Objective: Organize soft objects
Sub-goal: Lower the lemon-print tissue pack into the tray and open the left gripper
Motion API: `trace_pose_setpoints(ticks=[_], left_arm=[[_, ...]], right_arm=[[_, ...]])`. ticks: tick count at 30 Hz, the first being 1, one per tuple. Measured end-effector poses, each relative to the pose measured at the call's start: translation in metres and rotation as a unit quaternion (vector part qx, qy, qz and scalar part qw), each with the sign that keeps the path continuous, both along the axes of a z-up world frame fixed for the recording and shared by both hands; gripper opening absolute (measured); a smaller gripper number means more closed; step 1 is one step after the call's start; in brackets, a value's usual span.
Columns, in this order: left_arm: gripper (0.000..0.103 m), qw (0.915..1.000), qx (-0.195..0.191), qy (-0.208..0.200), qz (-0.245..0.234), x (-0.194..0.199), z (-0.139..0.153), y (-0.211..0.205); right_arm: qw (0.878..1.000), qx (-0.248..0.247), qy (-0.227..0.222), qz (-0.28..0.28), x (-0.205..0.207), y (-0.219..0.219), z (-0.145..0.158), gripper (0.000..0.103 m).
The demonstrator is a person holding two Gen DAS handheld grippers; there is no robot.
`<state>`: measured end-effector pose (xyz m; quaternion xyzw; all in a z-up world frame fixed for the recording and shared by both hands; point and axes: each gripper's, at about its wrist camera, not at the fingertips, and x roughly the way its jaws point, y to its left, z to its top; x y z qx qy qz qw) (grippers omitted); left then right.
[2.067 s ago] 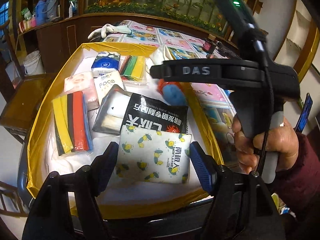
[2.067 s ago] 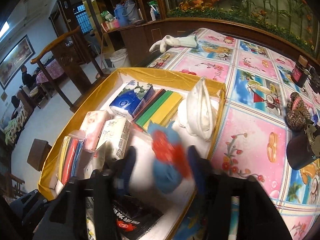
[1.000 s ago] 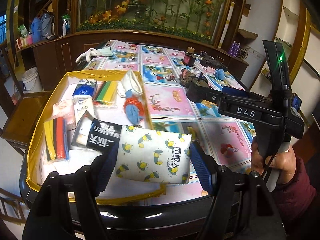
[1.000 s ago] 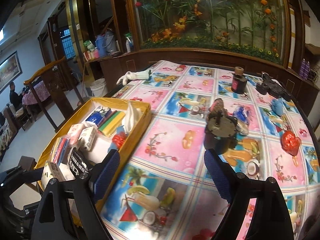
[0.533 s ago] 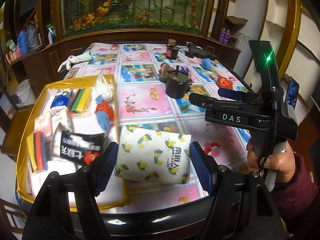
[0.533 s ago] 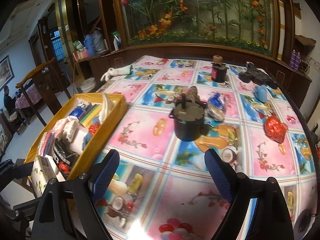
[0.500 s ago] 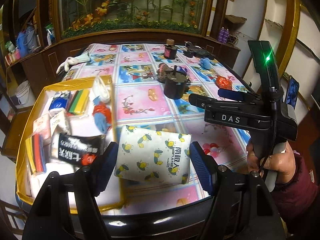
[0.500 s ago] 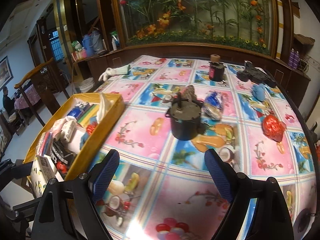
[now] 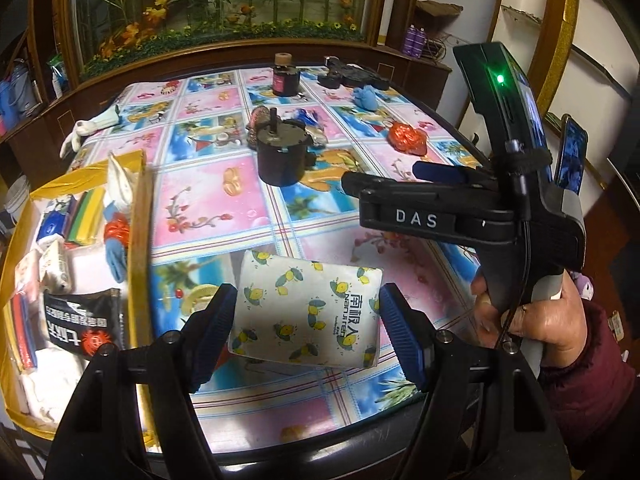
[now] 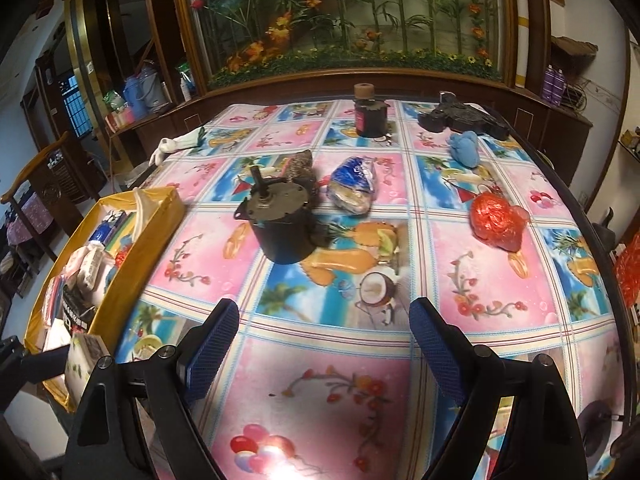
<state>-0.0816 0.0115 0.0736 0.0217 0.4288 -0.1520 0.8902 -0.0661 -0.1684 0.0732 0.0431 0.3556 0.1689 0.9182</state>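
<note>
Clearly, the left gripper [image 9: 306,322] clamped the lemon-print pack [image 9: 308,312] beside the yellow box [image 9: 140,240], while the right gripper [image 10: 324,344] stood wide and empty, probably free for the next soft thing.

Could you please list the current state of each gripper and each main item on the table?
Left gripper: shut on the lemon-print tissue pack, held above the table.
Right gripper: open, empty.
Yellow cardboard tray: holds packs.
Black cylindrical motor: upright.
Red crinkled plastic bag: loose on the tablecloth.
</note>
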Motion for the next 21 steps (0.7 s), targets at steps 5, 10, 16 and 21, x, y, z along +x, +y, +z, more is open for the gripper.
trace_pose_setpoints(ticks=[5,10,16,21], left_arm=[[0.072,0.9999,-0.006,0.016,0.002,0.006,-0.009,-0.003],[0.072,0.9994,-0.017,0.029,0.012,0.017,-0.015,-0.001],[0.072,0.9987,-0.032,0.031,0.025,0.033,-0.023,0.000],[0.072,0.9987,-0.032,0.029,0.026,0.037,-0.033,0.000]], right_arm=[[1.000,0.000,0.006,-0.007,0.009,-0.005,-0.007,0.088],[1.000,0.000,0.014,-0.013,0.015,-0.010,-0.013,0.088],[1.000,0.001,0.018,-0.018,0.021,-0.014,-0.017,0.087],[1.000,-0.002,0.016,-0.022,0.023,-0.019,-0.020,0.087]])
